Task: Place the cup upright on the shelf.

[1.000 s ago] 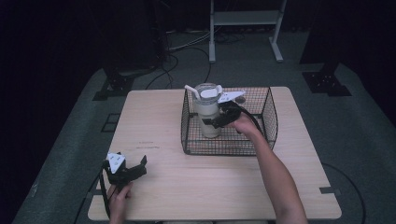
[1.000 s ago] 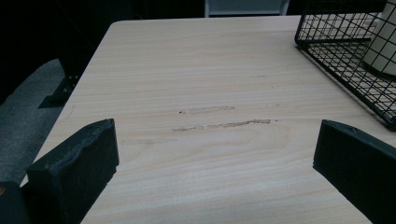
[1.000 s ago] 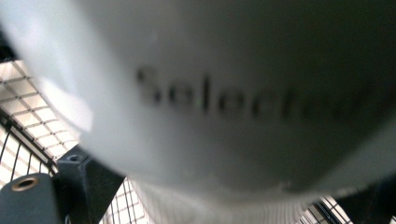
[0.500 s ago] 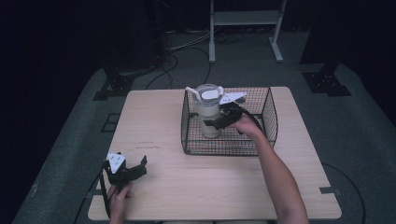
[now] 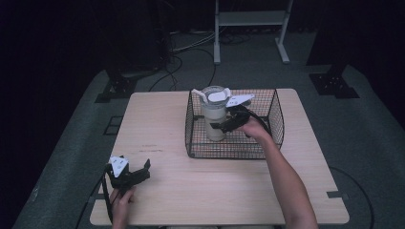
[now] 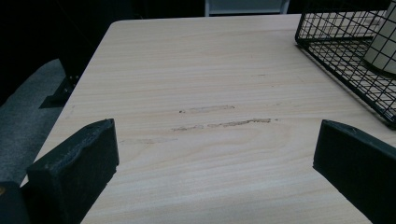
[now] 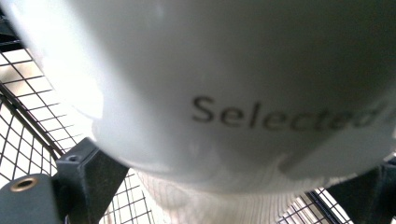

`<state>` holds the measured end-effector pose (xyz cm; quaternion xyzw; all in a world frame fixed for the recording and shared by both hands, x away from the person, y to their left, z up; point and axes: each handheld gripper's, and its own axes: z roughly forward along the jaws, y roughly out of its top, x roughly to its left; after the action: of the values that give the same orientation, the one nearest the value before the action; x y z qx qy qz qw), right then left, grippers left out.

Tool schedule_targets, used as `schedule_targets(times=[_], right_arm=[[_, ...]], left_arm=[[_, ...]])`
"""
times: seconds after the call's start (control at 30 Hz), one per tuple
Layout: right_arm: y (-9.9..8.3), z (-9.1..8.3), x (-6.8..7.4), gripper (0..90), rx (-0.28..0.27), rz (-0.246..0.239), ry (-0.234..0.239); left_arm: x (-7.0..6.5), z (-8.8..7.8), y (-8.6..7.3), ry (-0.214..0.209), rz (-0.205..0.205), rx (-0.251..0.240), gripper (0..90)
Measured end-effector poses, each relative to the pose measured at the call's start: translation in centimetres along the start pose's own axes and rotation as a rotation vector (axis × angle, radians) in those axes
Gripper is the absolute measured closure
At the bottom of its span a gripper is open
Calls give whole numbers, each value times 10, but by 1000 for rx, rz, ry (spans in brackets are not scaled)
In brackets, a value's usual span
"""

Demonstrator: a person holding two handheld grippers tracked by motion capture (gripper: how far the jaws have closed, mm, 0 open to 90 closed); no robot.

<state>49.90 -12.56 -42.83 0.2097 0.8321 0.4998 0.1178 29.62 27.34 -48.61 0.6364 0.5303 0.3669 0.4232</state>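
Right gripper grasping white jug inside wire basket.

The right gripper (image 5: 220, 125) is clamping the white jug (image 5: 213, 114), which is standing upright in the left part of the black wire basket (image 5: 274, 102), centre of the high view. The left gripper (image 5: 138, 171) is resting spread wide at lower left on the wooden table (image 5: 157, 119), holding nothing.

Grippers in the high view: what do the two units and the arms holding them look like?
Both are black handheld units. The left claw has blocky matte-black jaws, a white three-cornered plate on top and a black cable trailing back. The right claw carries a similar pale plate and a looping black cable. Both forearms are bare, no sleeves.
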Motion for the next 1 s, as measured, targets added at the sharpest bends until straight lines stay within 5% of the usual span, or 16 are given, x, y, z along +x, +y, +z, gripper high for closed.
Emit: schedule_targets(times=[1.0], right_arm=[[2,-18,1,83,2,-15,-13]], left_arm=[[-1,0,0,5,4,1,0]])
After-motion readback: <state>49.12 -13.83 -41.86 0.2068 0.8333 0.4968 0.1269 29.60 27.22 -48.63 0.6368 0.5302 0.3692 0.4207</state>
